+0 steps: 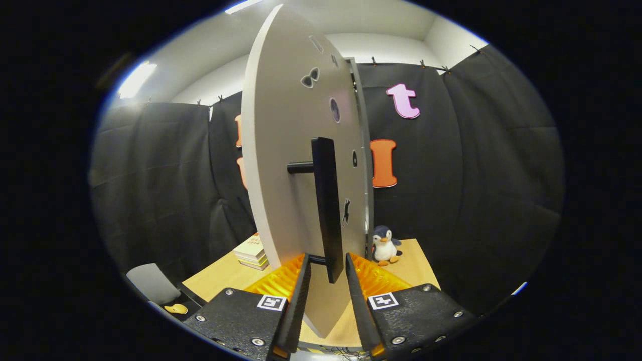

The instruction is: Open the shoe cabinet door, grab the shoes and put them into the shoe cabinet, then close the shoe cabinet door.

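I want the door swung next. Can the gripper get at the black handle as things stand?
Probably yes: the gripper is open with the handle of the door standing between its fingers, lower end in the gap, nothing blocking. The fingers do not yet seem to press it.

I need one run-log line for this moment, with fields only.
stage: door handling | claw: open, fingers either side of handle | cabinet door: swung out edge-on | beyond: toy penguin, books on table
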Motion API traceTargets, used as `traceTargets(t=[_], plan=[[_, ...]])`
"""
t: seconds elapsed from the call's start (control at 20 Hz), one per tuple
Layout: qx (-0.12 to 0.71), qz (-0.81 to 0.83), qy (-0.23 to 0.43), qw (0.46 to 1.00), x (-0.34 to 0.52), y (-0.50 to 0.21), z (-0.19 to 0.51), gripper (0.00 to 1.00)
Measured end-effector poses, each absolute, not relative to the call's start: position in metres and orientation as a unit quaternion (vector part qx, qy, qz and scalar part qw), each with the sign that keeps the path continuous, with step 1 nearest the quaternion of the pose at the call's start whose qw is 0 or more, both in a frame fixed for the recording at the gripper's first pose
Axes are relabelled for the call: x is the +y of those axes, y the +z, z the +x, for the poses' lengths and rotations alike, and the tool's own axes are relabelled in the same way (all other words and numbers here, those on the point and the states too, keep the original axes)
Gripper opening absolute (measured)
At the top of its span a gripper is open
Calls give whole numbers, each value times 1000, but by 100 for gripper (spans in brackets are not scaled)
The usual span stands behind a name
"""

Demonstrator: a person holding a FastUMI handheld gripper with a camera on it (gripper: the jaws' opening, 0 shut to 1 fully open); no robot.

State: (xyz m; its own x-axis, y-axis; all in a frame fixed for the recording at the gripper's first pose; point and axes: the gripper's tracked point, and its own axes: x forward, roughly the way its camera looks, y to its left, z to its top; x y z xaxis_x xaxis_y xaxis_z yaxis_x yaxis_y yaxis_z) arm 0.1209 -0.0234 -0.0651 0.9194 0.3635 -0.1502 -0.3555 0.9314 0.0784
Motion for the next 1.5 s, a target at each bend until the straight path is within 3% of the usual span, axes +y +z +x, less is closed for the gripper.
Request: traceTargets(t=[0.35, 0.7, 1.5], plan=[[76, 18, 239, 968, 46, -66, 131, 49], [81, 62, 272, 957, 119, -64, 174, 60], [46, 2, 219, 975, 235, -48, 265, 75]])
